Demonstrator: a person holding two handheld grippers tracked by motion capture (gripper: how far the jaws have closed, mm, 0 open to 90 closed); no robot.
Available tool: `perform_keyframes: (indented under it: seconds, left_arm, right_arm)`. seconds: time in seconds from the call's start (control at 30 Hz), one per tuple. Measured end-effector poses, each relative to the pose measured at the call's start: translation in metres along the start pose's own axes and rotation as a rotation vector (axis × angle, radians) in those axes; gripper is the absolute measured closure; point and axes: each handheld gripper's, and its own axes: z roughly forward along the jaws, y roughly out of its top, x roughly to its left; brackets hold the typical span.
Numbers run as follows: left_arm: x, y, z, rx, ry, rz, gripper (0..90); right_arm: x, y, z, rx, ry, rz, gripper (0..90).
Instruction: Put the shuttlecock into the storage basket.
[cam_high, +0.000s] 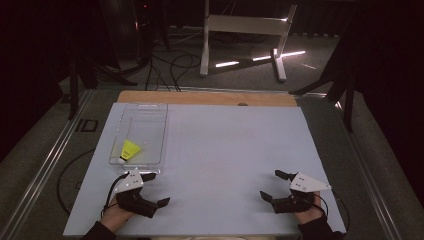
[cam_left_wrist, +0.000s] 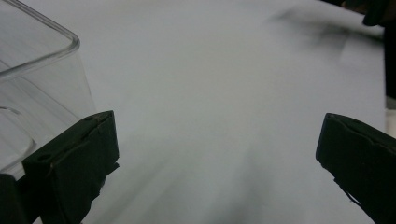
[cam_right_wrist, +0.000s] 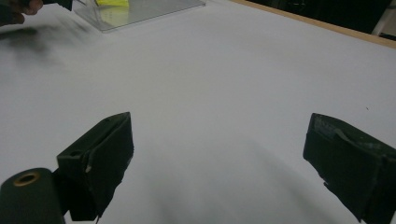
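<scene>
So colour-wise: the counter is a plain pale grey-white sheet, no pattern at all, with a strip of light brown wood edge showing along the far side. The bin is clear plastic, totally see-through. Inside it the shuttlecock has a bright yellow skirt and a white tip. Both tongs are black, left tongs and right tongs alike, each topped with a light grey plate. In the right gripper view there's a black cylinder with a brassy ring on its end. Floor is dull grey-green, cables black, frame behind is white.
</scene>
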Motion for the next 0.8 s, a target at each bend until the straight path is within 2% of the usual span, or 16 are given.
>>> perform_keyframes:
  seconds: [0.07, 0.13, 0.27, 0.43, 0.8]
  left_arm:
    - [-0.0005, 0.0003, 0.0006, -0.008, -0.001, -0.005, 0.2]
    - [-0.0013, 0.0004, 0.0019, 0.002, 0.008, -0.006, 0.2]
    - [-0.0012, -0.0007, 0.0028, 0.008, -0.001, -0.006, 0.3]
    - [-0.0006, -0.0012, 0.0021, 0.007, 0.014, -0.014, 0.3]
    - [0.0000, -0.0016, 0.0023, 0.005, 0.007, -0.019, 0.3]
  right_arm:
    - [0.0000, -0.0001, 0.0003, 0.001, 0.001, 0.000, 8.8]
    - [0.0001, -0.0002, 0.0006, 0.002, 0.002, 0.001, 8.8]
    - [0.0001, -0.0004, 0.0011, 0.005, 0.002, 0.006, 8.7]
    - [0.0004, -0.0004, 0.0016, 0.009, 0.003, 0.001, 8.8]
    - [-0.0003, -0.0009, 0.0020, 0.009, 0.008, 0.002, 8.8]
